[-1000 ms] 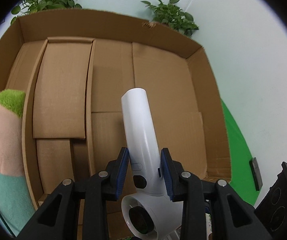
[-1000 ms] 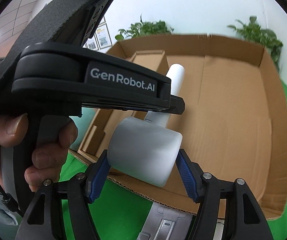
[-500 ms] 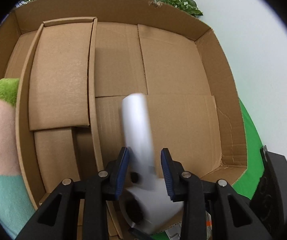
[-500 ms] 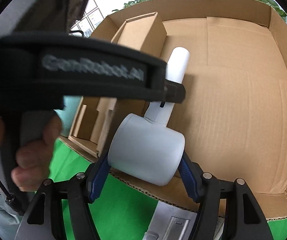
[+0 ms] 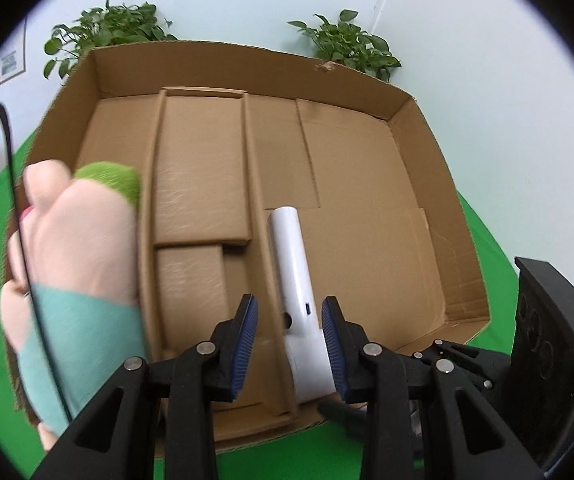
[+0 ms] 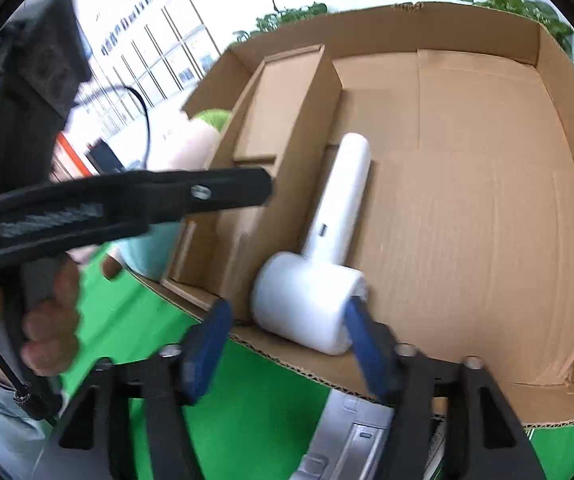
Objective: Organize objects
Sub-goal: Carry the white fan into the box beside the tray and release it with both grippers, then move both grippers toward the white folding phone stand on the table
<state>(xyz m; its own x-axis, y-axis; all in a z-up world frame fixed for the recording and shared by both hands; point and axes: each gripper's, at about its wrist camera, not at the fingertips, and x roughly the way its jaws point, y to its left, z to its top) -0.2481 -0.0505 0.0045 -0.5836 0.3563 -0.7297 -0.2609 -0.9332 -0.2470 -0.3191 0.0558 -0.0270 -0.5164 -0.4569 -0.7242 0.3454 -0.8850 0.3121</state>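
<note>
A white hair dryer (image 5: 297,280) lies in the big cardboard box (image 5: 427,128), its handle pointing to the far wall, its barrel at the near edge; it also shows in the right wrist view (image 6: 327,264). My left gripper (image 5: 289,338) is open, jaws apart on either side of the handle's base, not pressing it. My right gripper (image 6: 287,340) is open around the barrel, the right pad close to it, the left pad well clear.
A cardboard divider (image 5: 203,184) fills the box's left part. A pink plush toy (image 5: 79,248) with green top and teal band sits at the box's left edge. Green cloth (image 6: 247,400) covers the table. A grey device (image 6: 351,440) lies under my right gripper. Plants (image 5: 347,44) stand behind.
Both grippers opened and let go of the hair dryer, which now rests in the box. The left gripper has pulled back and up, showing more of the box.
</note>
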